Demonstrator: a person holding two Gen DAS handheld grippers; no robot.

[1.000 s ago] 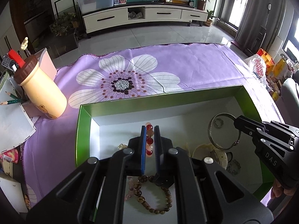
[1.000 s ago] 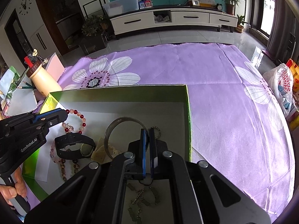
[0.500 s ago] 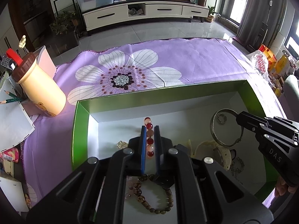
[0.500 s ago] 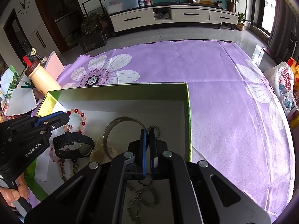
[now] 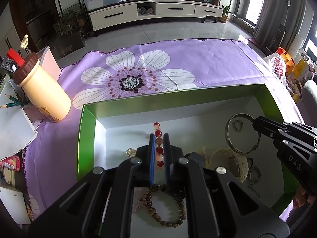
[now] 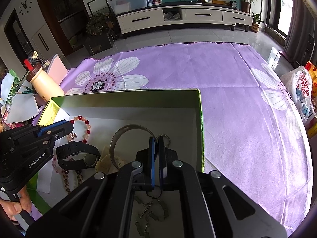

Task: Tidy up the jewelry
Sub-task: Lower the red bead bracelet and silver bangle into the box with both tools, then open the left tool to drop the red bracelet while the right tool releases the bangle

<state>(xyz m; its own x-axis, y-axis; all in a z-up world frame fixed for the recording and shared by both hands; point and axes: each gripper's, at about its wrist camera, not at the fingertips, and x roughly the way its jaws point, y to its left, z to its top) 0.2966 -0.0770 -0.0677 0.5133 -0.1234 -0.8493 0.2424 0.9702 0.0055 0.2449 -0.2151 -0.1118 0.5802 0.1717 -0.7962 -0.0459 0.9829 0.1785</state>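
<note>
You are holding two pieces of jewelry above a green-walled, white-floored box [image 5: 88, 119] that sits on a purple flowered cloth [image 6: 227, 75]. Your left gripper [image 5: 158, 138] has its fingers pressed together on a red and pale pink beaded bracelet [image 5: 158, 133], whose loop rises past the fingertips; in the right wrist view the same bracelet [image 6: 86, 124] hangs in a ring beside that gripper [image 6: 68, 128]. Your right gripper [image 6: 156, 140] is pinched shut on a plain silver bangle [image 6: 118, 136], held by its rim; the left wrist view shows the bangle [image 5: 229, 138] tilted up from the gripper's tip [image 5: 255, 123]. On the box floor lie a brown wooden-bead bracelet [image 5: 178, 204], a black wristwatch [image 6: 79, 154], a small toothed ring [image 5: 237, 124] and a silver link chain [image 6: 146, 212], all loosely jumbled. This looks like the sorting stage, with both pieces lifted and neither yet placed. The next move likely calls for carrying each piece to its own bare patch of the box floor, lowering it flat, then releasing it well apart from the tangle. Beware the bead strand swinging or snagging on the watch strap.
</note>
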